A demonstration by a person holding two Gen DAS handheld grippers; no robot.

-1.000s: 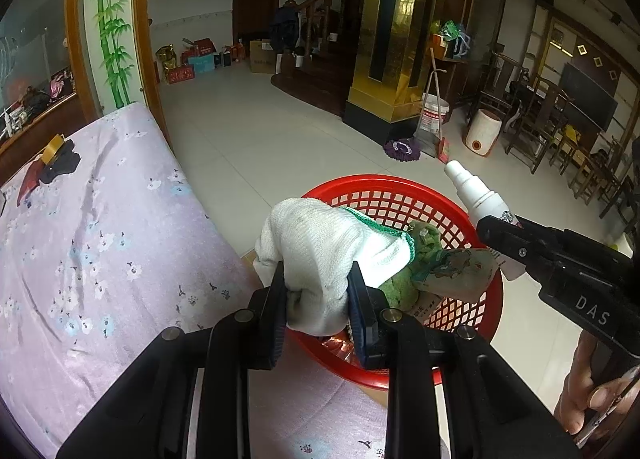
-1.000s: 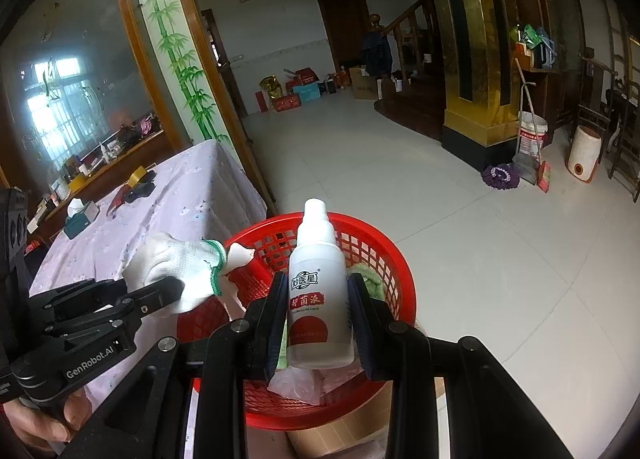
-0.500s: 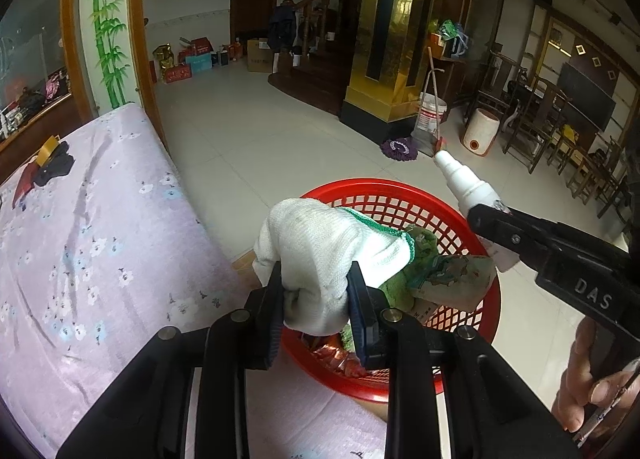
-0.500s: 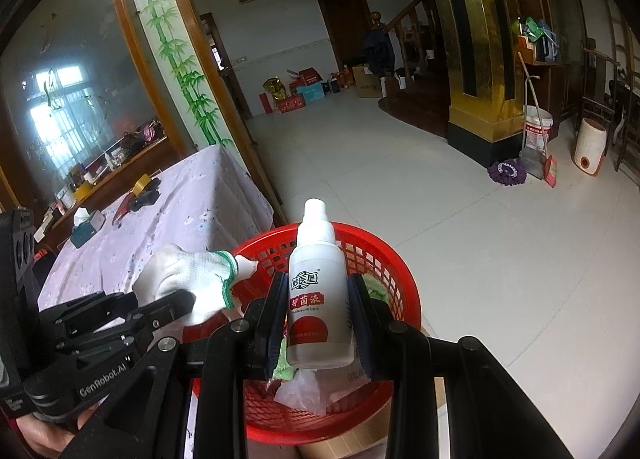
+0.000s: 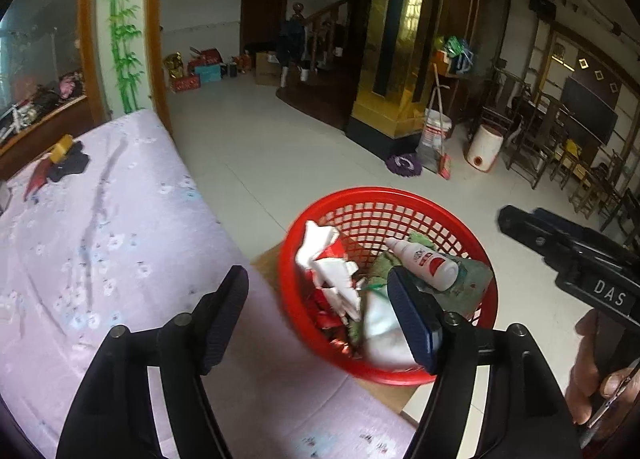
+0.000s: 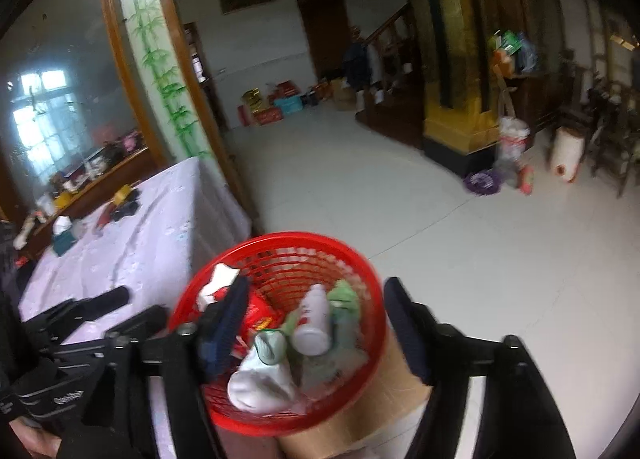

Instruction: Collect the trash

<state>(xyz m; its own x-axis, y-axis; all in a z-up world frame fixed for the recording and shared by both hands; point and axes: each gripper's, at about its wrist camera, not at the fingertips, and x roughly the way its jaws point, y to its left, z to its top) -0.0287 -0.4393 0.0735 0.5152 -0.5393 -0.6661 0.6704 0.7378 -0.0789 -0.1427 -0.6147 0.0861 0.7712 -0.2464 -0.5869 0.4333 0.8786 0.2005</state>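
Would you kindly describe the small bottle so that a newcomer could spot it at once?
Find the round red basket just off the corner of the lilac flowered tablecloth. Inside, on a green cloth, lies the bottle on its side: the only white plastic item with a red label.

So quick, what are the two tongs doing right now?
Left tongs: opening, empty; the white glove lies in the red basket.
Right tongs: opening, empty; the bottle lies there too.
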